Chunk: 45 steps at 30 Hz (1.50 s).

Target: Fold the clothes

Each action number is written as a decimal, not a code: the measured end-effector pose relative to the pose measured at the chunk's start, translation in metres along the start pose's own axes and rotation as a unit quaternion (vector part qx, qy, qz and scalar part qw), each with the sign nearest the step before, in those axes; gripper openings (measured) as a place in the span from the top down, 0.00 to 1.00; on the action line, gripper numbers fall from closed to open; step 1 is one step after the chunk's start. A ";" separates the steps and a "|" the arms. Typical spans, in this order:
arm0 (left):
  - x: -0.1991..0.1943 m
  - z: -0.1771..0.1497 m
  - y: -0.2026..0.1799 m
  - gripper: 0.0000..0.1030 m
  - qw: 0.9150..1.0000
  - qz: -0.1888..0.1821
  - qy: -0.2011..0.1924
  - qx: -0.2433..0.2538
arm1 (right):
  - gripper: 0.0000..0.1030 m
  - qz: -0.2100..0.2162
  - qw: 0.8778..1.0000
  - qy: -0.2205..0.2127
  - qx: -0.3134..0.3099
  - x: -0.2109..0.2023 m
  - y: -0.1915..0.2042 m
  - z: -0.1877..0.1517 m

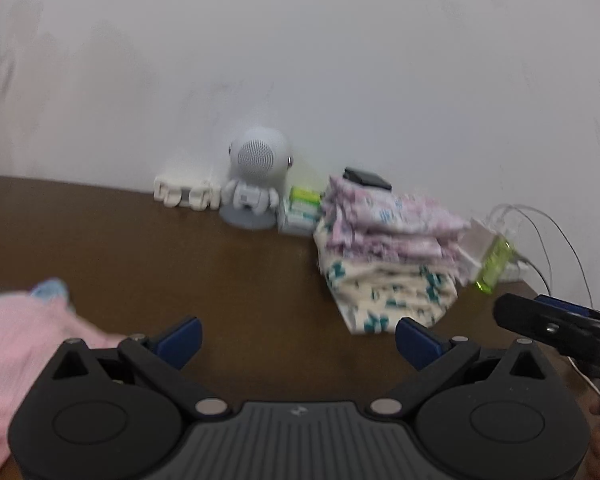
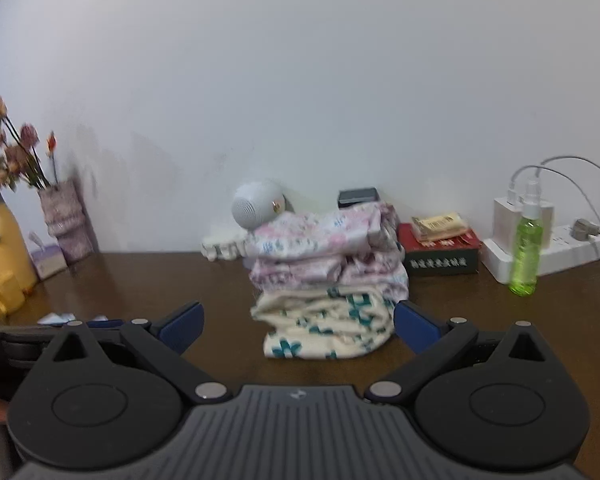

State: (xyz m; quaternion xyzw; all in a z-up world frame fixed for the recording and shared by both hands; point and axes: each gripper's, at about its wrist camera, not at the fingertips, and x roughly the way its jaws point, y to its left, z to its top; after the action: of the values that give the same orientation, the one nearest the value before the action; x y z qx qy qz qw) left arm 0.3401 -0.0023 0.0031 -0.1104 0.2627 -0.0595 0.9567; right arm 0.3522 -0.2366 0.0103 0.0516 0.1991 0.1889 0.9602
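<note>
While both hang over the bench (image 2: 140, 280), left gripper (image 1: 298, 340) & right gripper (image 2: 296, 328) gape wide, empty. Folded clothes stack (image 2: 328, 280) sits ahead; pink garment (image 1: 16, 340) at left.

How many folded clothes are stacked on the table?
3, possibly more hidden: a cream teal-flowered piece at the bottom, a pink floral piece in the middle, another pink floral piece on top.

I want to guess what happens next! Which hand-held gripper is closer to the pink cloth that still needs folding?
Probably the left hand-held gripper. The loose pink cloth lies right beside its open fingers in the left wrist view. The right hand-held gripper, also open, faces the folded pile, and its view shows no pink cloth.
</note>
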 end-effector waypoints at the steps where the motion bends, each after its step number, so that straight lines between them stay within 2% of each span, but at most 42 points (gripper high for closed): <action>1: -0.005 -0.005 0.000 0.00 1.000 -0.003 0.003 -0.001 | 0.00 -0.011 1.000 0.002 -0.002 -0.003 0.003 -0.005; 6: -0.044 -0.029 -0.008 0.00 1.000 0.011 -0.002 0.018 | 0.00 -0.075 0.997 -0.005 -0.024 -0.034 0.024 -0.023; 8: -0.060 -0.037 -0.009 0.00 1.000 0.016 0.000 0.026 | 0.00 -0.073 0.997 -0.011 -0.023 -0.051 0.031 -0.030; 11: -0.087 -0.050 -0.010 0.00 0.999 0.021 0.000 0.044 | 0.00 -0.043 0.999 -0.013 -0.013 -0.077 0.039 -0.038; 18: -0.145 -0.083 -0.004 0.00 0.998 0.023 0.009 0.054 | 0.00 -0.034 0.999 -0.018 -0.016 -0.127 0.066 -0.056; 27: -0.206 -0.114 -0.003 0.00 0.998 0.036 -0.014 0.052 | 0.00 -0.039 0.999 -0.003 -0.005 -0.177 0.091 -0.083; 32: -0.228 -0.126 -0.002 0.00 0.998 0.025 -0.021 0.049 | 0.00 -0.041 0.999 0.005 0.001 -0.204 0.104 -0.099; 37: -0.251 -0.139 -0.001 0.00 0.998 0.014 -0.028 0.047 | 0.00 -0.061 0.998 -0.005 -0.016 -0.232 0.124 -0.113; 45: -0.288 -0.163 0.003 0.01 0.996 0.034 -0.061 0.057 | 0.00 -0.065 0.997 -0.014 -0.036 -0.264 0.144 -0.132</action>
State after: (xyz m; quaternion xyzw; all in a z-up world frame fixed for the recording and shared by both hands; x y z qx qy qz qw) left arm 0.0095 0.0207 0.0068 -0.0505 0.2041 -0.0347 0.9770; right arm 0.0257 -0.2017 0.0109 0.0062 0.1817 0.1328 0.9743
